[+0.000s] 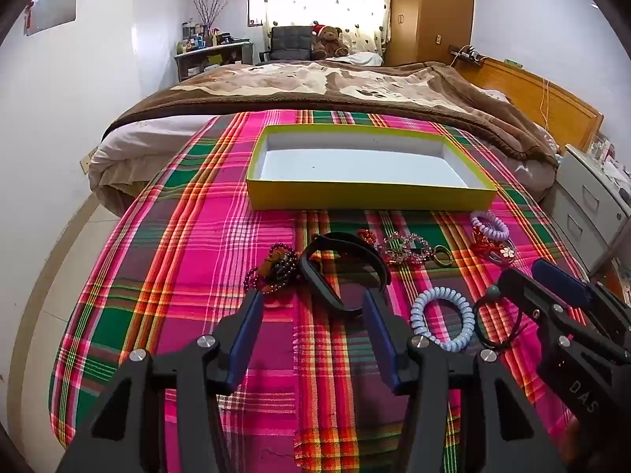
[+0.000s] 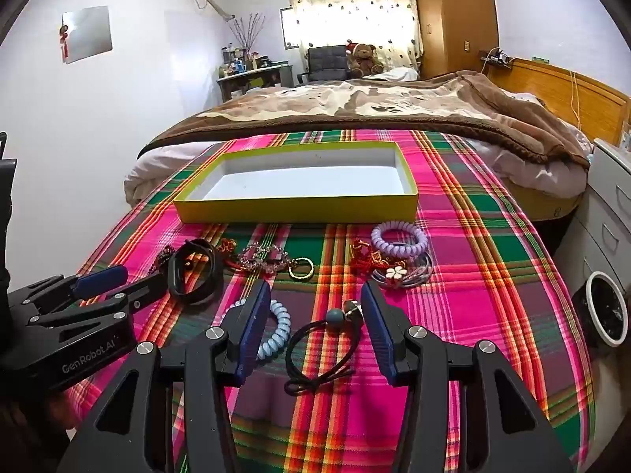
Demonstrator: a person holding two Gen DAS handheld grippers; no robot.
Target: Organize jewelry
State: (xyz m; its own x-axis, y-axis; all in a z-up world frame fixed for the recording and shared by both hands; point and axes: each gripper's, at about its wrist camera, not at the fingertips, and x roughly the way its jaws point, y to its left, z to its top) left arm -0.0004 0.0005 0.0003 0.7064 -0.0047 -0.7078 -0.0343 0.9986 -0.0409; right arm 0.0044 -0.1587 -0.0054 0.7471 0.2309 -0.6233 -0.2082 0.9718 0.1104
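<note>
On the plaid cloth (image 1: 177,276) lie several pieces of jewelry in front of an empty yellow box (image 1: 370,195). My left gripper (image 1: 313,307) is open; the near loop of a black wristband (image 1: 335,276) lies between its fingertips, untouched by the pads. A purple bead bracelet (image 1: 276,268) sits just left of the band. My right gripper (image 2: 315,309) is open over a black hair tie with a grey bead (image 2: 323,349). A pale blue coil tie (image 2: 278,329) lies under its left finger. Farther back lie a crystal keychain (image 2: 264,256), a lilac coil tie (image 2: 398,236) and a red knot charm (image 2: 370,262).
The cloth-covered surface stands against a bed with a brown blanket (image 1: 355,82). A white drawer unit (image 2: 607,205) and a round bin (image 2: 603,307) stand to the right. Each gripper shows in the other's view: the left gripper (image 2: 130,282), the right gripper (image 1: 528,278).
</note>
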